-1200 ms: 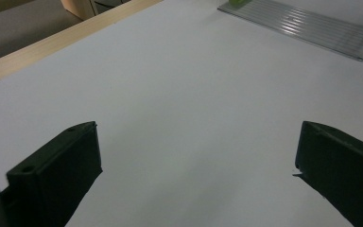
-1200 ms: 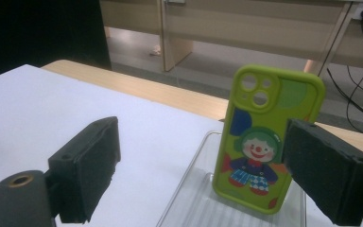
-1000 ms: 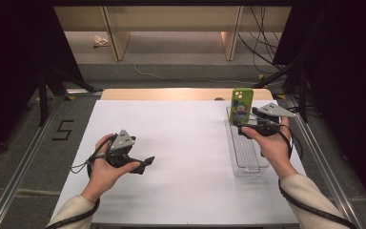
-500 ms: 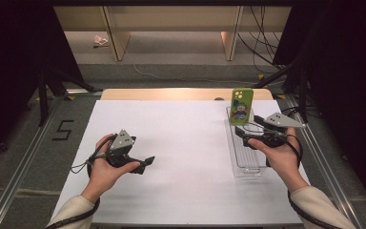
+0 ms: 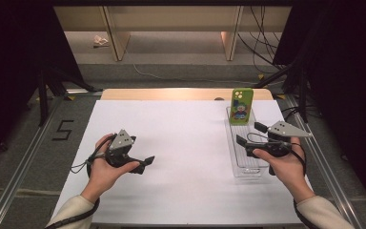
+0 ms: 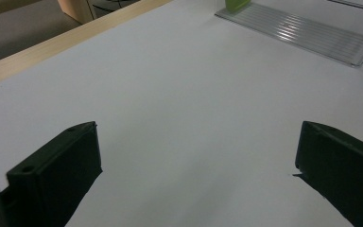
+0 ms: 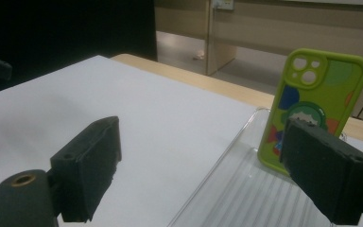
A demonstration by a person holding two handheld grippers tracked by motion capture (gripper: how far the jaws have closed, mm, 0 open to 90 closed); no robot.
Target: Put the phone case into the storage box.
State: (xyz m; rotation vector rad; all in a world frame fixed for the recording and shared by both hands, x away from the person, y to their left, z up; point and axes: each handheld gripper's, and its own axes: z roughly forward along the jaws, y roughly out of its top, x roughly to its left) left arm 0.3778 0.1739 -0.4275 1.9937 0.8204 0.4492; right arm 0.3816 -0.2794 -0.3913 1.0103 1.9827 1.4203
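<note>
High view: 1 green phone in a cartoon-printed case [image 5: 241, 106] stands upright at the far end of 1 clear ribbed plastic tray [image 5: 246, 164], near the far right corner of the white table surface [image 5: 186, 143]. Its long axis runs vertical, camera lenses at the top, printed back turned toward the person. The tray's long axis runs from near edge to far edge. 2 grippers here: the right gripper [image 5: 251, 136] hovers over the tray, jaws spread, nothing between them; the left gripper [image 5: 145, 163] sits by the left edge, jaws also wide apart and empty.
</note>
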